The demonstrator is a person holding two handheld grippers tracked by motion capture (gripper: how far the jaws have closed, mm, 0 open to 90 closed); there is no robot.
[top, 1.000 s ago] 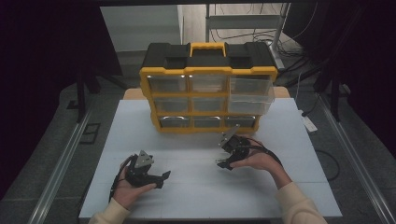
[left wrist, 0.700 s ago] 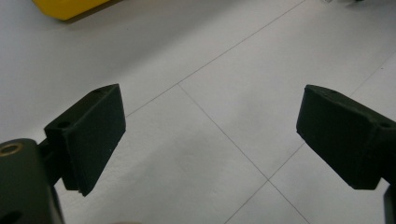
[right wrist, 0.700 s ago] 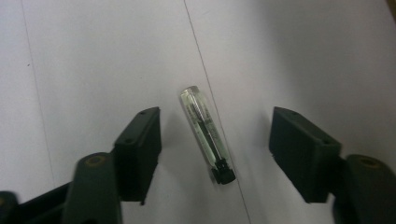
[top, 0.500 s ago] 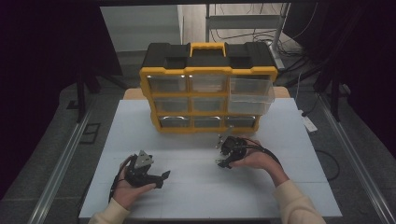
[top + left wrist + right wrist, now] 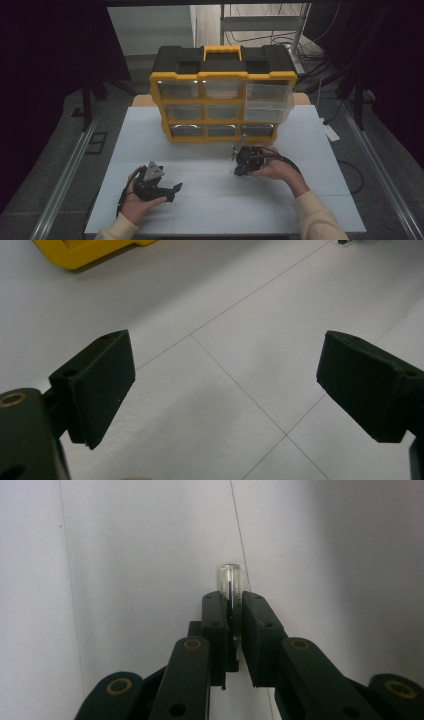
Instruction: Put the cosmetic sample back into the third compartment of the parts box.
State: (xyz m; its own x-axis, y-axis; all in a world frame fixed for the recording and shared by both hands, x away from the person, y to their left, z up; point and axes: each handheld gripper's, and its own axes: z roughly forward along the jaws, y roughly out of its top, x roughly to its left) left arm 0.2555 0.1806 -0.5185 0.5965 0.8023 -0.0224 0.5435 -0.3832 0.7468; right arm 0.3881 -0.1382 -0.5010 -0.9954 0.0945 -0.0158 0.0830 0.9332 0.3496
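Pinching a clear tube, right claw; left claw wide over bare table.

Clear tube: lower part hidden between the jaws, contents indistinct. Yellow organizer: cut off at upper left frame edge.

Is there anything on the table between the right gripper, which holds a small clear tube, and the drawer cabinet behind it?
Nothing visible stands in the way. The right gripper is shut on the clear tube, and only bare white table lies between it and the yellow drawer cabinet. The left gripper sits open, off to the side.
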